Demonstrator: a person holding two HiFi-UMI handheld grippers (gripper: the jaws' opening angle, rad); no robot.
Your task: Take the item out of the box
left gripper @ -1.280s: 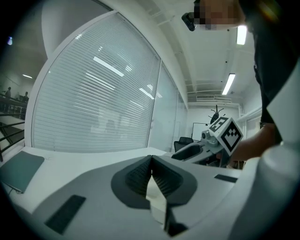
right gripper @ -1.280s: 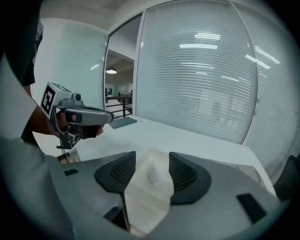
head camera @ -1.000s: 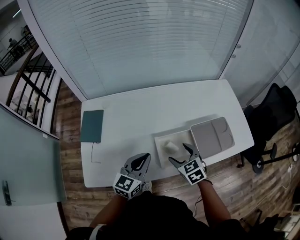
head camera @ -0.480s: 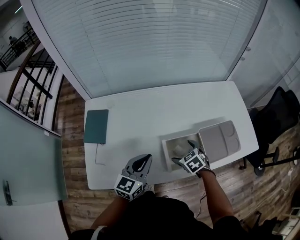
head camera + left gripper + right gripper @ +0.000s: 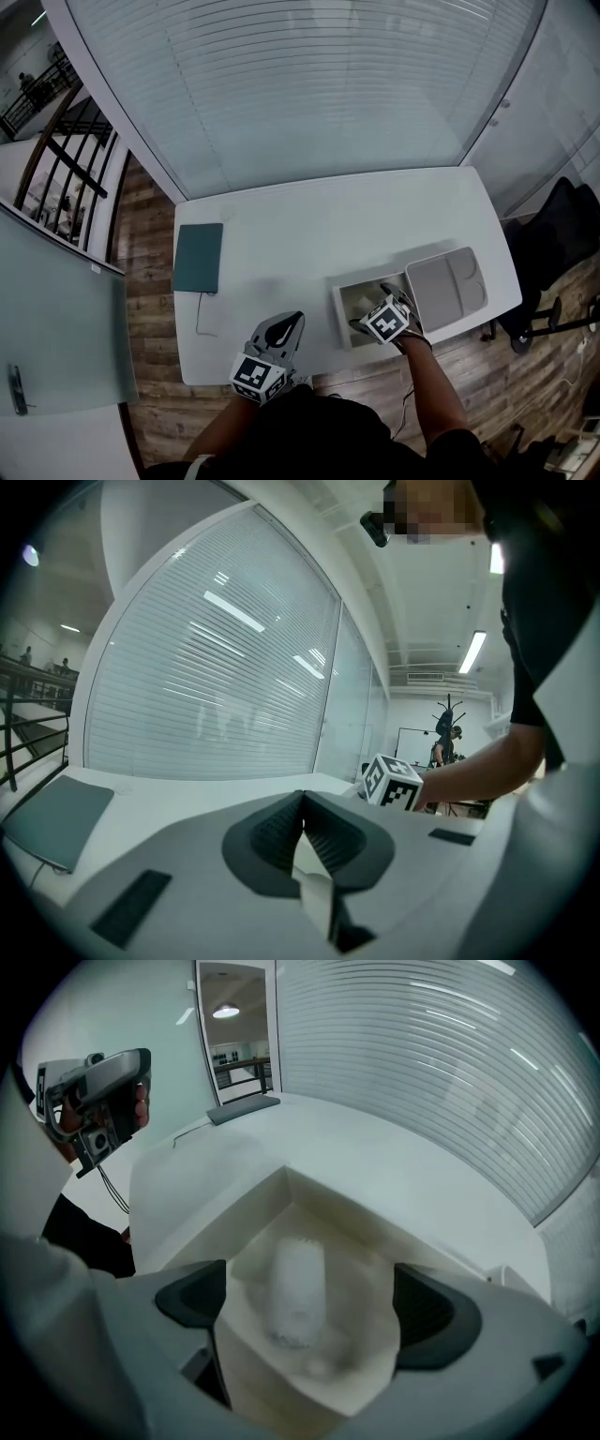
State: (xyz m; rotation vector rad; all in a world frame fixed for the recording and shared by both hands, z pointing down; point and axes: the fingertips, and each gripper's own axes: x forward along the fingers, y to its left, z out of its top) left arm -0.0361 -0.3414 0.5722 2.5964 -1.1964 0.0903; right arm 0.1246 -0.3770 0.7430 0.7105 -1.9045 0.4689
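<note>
The white table [image 5: 281, 225] fills the middle of the head view, with a wall of ribbed glass behind it. At its near right edge lies the grey box lid [image 5: 448, 281], already off and set flat, touching the right side of the open white box [image 5: 339, 309]. Well apart, at the table's left edge, lies a flat teal pad [image 5: 198, 257], either a notebook or a covered tablet, with a thin cable [image 5: 199, 317] trailing from it toward the near edge.

The right gripper [image 5: 373, 306] points steeply down into the box. Its jaws have just been opening and stand wide, one on each side of the white cylindrical item [image 5: 298, 1283], which lies on the box floor between them; neither pad touches it. The left gripper [image 5: 292, 321] hovers over the near edge of the table, well left of the box, with its jaws closed together on nothing.

As I judge it, the task is at its middle: the box is uncovered and the reach is made, but the item is not yet gripped. What remains is to close on it, lift it clear of the walls and set it on the table.

Counted: one table, one box, one lid, one item inside, one teal pad with one cable, two grippers
</note>
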